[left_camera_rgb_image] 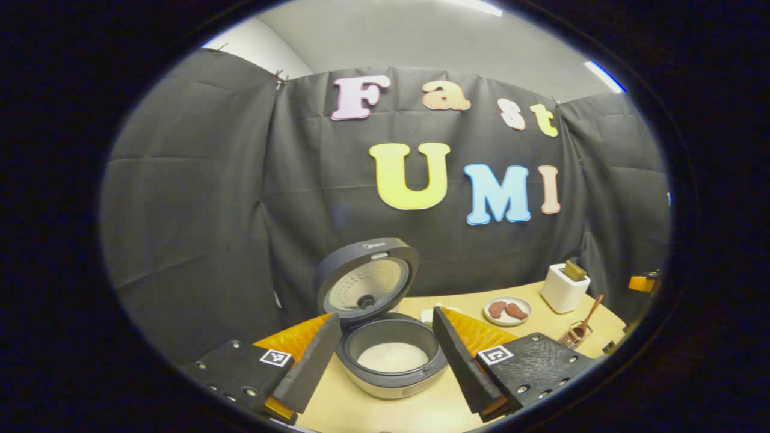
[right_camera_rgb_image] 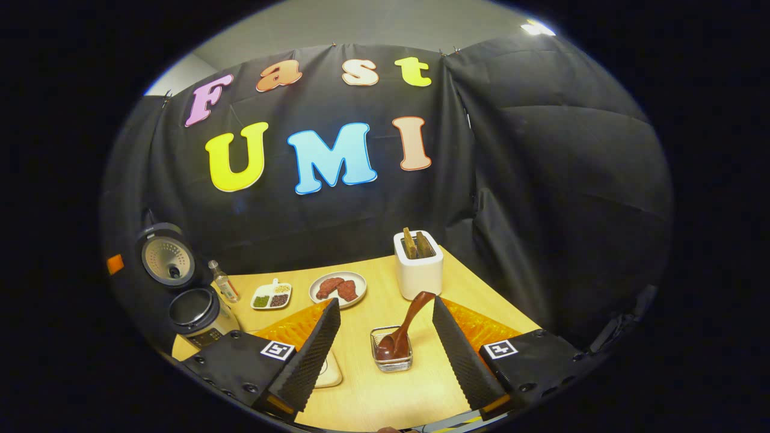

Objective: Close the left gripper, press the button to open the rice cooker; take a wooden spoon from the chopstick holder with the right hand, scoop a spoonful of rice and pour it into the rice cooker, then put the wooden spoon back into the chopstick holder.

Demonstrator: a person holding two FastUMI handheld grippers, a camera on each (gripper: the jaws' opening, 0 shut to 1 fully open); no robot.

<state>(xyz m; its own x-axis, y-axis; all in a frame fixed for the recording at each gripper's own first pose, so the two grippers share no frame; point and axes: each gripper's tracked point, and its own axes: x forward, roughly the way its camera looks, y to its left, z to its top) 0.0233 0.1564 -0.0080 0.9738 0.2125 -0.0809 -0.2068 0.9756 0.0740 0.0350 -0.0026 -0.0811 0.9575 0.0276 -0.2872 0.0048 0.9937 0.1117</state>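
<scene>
Standing open at lower centre of the left gripper view, the rice cooker [left_camera_rgb_image: 391, 355] shows white rice in its pot, lid [left_camera_rgb_image: 368, 282] raised. Both left gripper [left_camera_rgb_image: 385, 352] and right gripper [right_camera_rgb_image: 386, 343] have jaws spread, holding nothing. The wooden spoon [right_camera_rgb_image: 402, 334] leans in its clear holder [right_camera_rgb_image: 392, 356] on the worktop [right_camera_rgb_image: 373, 391]; a flat pale object is partly hidden behind one finger [right_camera_rgb_image: 310, 355].

One rice cooker [left_camera_rgb_image: 391, 355], one wooden spoon [right_camera_rgb_image: 402, 331].
</scene>
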